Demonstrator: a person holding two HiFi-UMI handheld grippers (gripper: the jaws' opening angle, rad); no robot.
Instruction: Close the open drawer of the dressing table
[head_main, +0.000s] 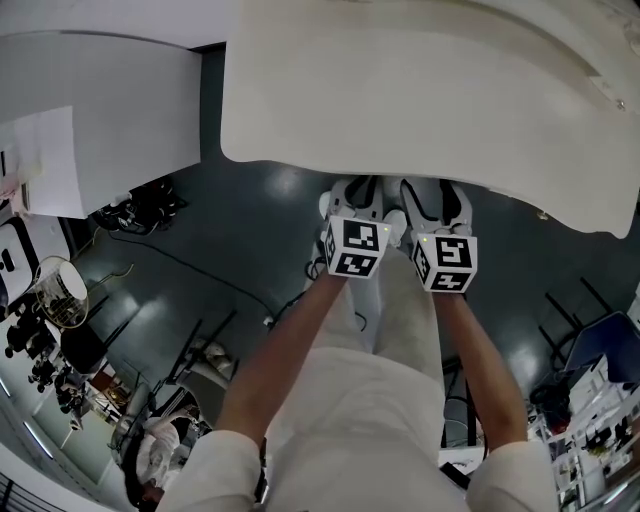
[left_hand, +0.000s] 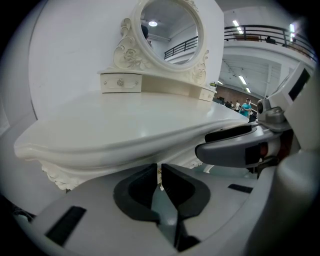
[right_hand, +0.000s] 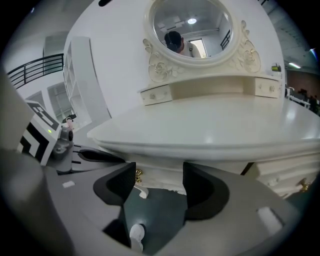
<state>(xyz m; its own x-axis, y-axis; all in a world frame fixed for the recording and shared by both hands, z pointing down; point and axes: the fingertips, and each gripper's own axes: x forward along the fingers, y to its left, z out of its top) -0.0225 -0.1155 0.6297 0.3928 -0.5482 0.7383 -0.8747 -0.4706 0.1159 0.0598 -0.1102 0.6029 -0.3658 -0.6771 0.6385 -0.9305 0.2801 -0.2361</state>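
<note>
The white dressing table's top (head_main: 400, 90) fills the upper head view, and both grippers reach under its front edge. My left gripper (head_main: 360, 188) has its dark jaws together with only a thin slit between them (left_hand: 159, 172); nothing is clearly held. My right gripper (head_main: 432, 192) is open (right_hand: 159, 177). Between its jaws shows the carved white drawer front (right_hand: 160, 181). That drawer's gold knob (right_hand: 138, 174) sits just beside the right gripper's left jaw, apart from the pads. How far the drawer stands out is hidden under the table top.
An oval mirror (right_hand: 192, 27) and small upper drawers (right_hand: 156, 94) stand at the table's back. A second lower drawer with a gold knob (right_hand: 302, 186) is to the right. Dark floor with cables, chairs and clutter (head_main: 90, 330) lies left; a white panel (head_main: 90, 100) stands beside the table.
</note>
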